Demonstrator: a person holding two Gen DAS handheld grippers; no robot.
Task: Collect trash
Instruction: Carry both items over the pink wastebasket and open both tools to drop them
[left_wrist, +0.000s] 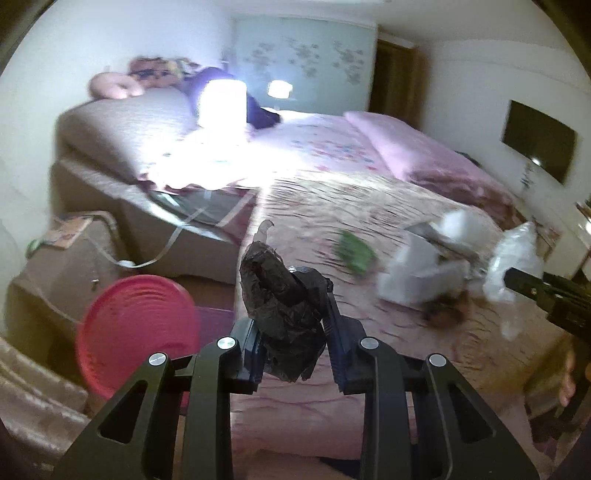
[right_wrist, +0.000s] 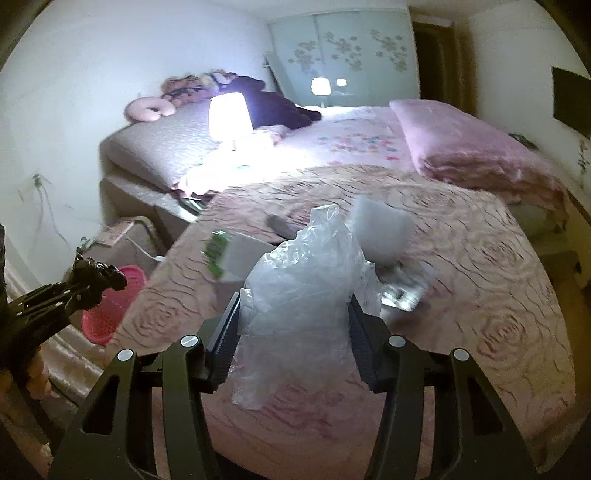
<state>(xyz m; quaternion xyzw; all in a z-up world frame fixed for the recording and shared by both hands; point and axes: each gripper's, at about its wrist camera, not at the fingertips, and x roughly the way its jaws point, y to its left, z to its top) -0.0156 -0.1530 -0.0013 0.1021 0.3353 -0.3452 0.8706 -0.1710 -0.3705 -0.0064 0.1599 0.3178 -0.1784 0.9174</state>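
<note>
ITEM 1 — left gripper (left_wrist: 291, 325): clamped on crumpled black plastic bag (left_wrist: 280, 310), lower centre of left wrist view; wad stands up betw. the fingers, long axis roughly upright, tip leaning upper left.

ITEM 2 — right gripper (right_wrist: 295, 332): closed around clear plastic bag (right_wrist: 303, 273), centre of right wrist view; bag bulges above the fingers and trails below them over the bedspread (right_wrist: 461, 266).

ITEM 3 — pink bin (left_wrist: 136, 332): lower left of left view, just left of the black bag, on floor beside the bed. In right view it sits lower left, w/ left gripper in front of it. Judgement: left load is much the nearer to the bin, a short swing left and down; right load is well apart and must cross the bed corner.

ITEM 4 — trash left on bed: green wrapper (left_wrist: 352, 254), white boxes/foam (left_wrist: 417, 273), centre-right of left view, near each other.

ITEM 5 — lit lamp (right_wrist: 229, 118), upper centre, glare washes out bedding around it.

UNCLEAR: motion blur on green wrapper, boxes; brownish lump under boxes not identifiable. Bin interior not readable. Right gripper cut off at right edge of left view.
</note>
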